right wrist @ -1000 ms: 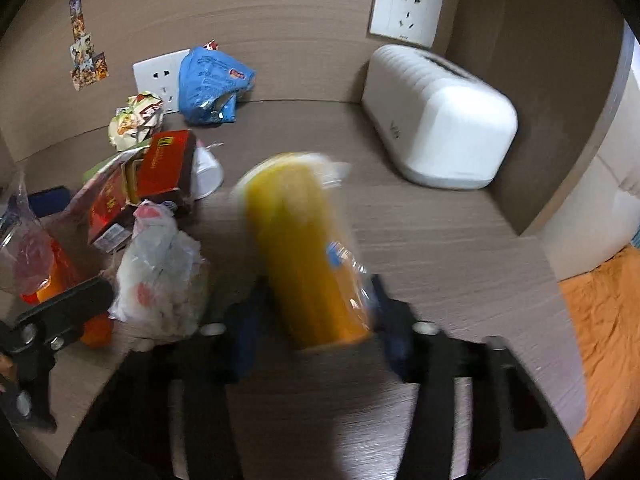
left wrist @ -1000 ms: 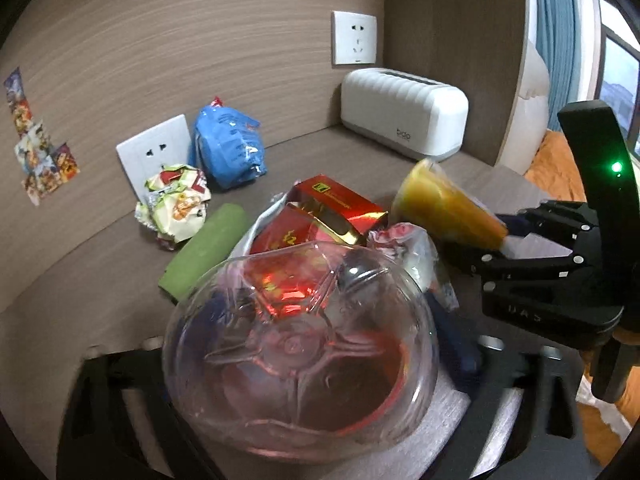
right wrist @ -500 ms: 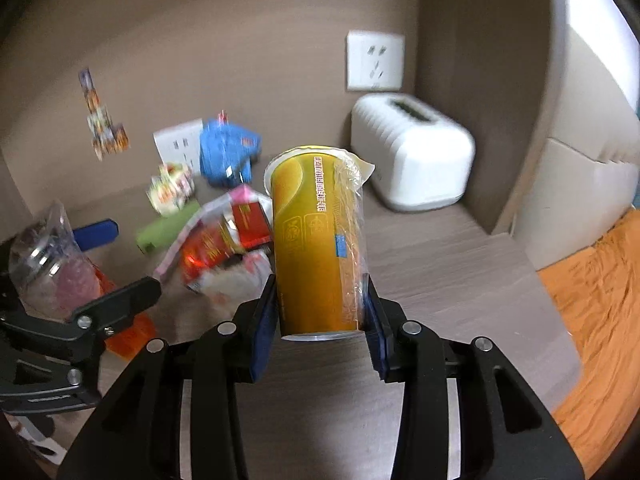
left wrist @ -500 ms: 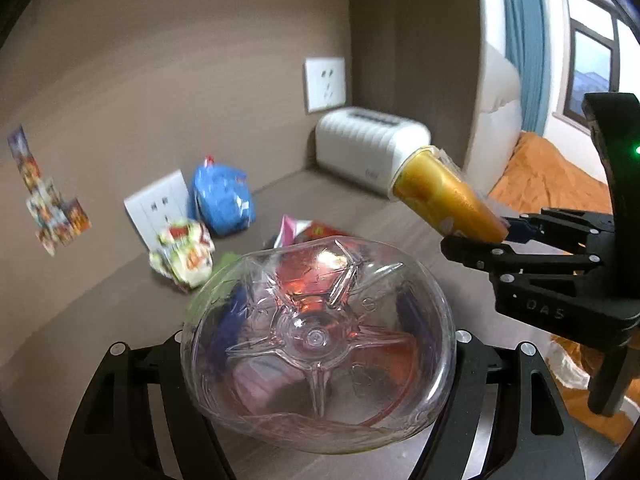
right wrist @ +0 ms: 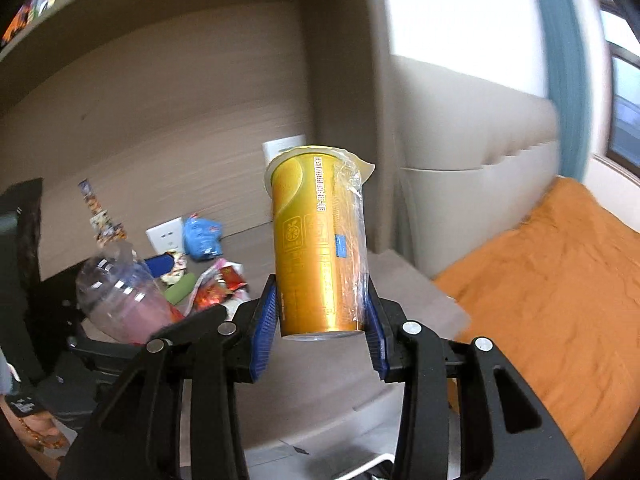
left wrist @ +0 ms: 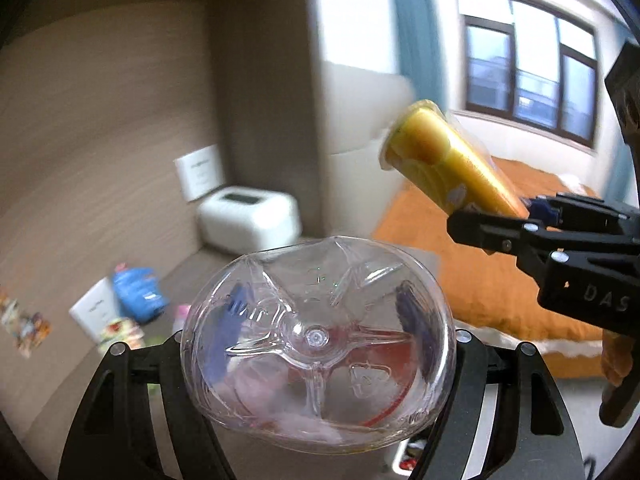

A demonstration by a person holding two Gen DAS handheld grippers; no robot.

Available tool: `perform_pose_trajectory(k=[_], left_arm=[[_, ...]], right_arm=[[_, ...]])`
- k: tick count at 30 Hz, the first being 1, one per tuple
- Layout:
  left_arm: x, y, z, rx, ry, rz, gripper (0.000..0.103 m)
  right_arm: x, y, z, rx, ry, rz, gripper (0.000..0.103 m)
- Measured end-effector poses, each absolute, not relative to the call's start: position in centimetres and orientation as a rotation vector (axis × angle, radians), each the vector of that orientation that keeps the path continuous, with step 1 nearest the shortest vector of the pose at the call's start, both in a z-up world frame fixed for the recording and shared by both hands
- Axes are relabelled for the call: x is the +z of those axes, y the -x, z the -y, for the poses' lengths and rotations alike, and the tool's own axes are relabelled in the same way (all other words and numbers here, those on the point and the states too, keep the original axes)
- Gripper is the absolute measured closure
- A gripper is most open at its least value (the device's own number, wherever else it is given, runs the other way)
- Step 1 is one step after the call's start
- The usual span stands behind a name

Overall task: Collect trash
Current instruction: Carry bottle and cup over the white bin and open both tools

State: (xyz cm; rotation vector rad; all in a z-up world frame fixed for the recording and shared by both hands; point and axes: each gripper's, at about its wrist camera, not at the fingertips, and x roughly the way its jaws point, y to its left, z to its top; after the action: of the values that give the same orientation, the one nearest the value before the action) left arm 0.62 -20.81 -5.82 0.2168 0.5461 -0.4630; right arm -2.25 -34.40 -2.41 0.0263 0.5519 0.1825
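Two pieces in hand, both lifted clear of the counter (right wrist: 404, 280): left tool (left wrist: 320, 344) clamped across a clear plastic bottle (left wrist: 316, 344), base toward the lens; right tool (right wrist: 320, 324) clenched on an upright yellow drink cup (right wrist: 320, 248) with film lid. Left behind on the counter: blue wrapper (right wrist: 202, 236), green piece (right wrist: 180, 290), red packets (right wrist: 214, 290), crumpled snack wrapper (left wrist: 120, 330). No bin in view. Free air ahead; orange bed (right wrist: 540, 280) beside the counter edge, white toaster (left wrist: 248, 220) in the corner.
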Motion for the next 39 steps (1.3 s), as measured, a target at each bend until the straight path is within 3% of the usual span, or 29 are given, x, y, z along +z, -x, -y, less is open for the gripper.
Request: perform_pose_trajectory(k=[7, 13, 29, 36, 37, 38, 39], left_arm=[[-9.7, 2.3, 27.4, -0.729, -0.325, -0.614, 0.031], [-16.1, 4.0, 32.3, -0.88, -0.41, -0.723, 0.031], [-45.1, 5.2, 39.0, -1.037, -0.546, -1.094, 0.03], [-54.7, 4.9, 40.3, -1.027, -0.559, -1.124, 0.029], [-55.9, 4.5, 40.4, -1.021, -0.556, -1.126, 0.012], [-57.1, 4.1, 40.6, -1.013, -0.561, -1.131, 0.005], [-58.0, 4.2, 40.6, -1.01, -0.572, -1.13, 0.005]], right_arm=[[-5.6, 7.3, 38.4, -0.032, -0.094, -0.631, 0.062], [-12.3, 10.0, 41.6, -0.202, -0.197, -0.765, 0.062], [-41.3, 10.4, 49.4, -0.291, -0.521, -1.094, 0.062], [-53.3, 9.6, 50.3, -0.285, -0.556, -1.197, 0.062], [-54.2, 9.6, 50.2, -0.286, -0.547, -1.209, 0.057], [-55.2, 9.6, 50.2, -0.287, -0.523, -1.229, 0.044], [-56.2, 9.6, 50.2, -0.296, -0.497, -1.244, 0.009]])
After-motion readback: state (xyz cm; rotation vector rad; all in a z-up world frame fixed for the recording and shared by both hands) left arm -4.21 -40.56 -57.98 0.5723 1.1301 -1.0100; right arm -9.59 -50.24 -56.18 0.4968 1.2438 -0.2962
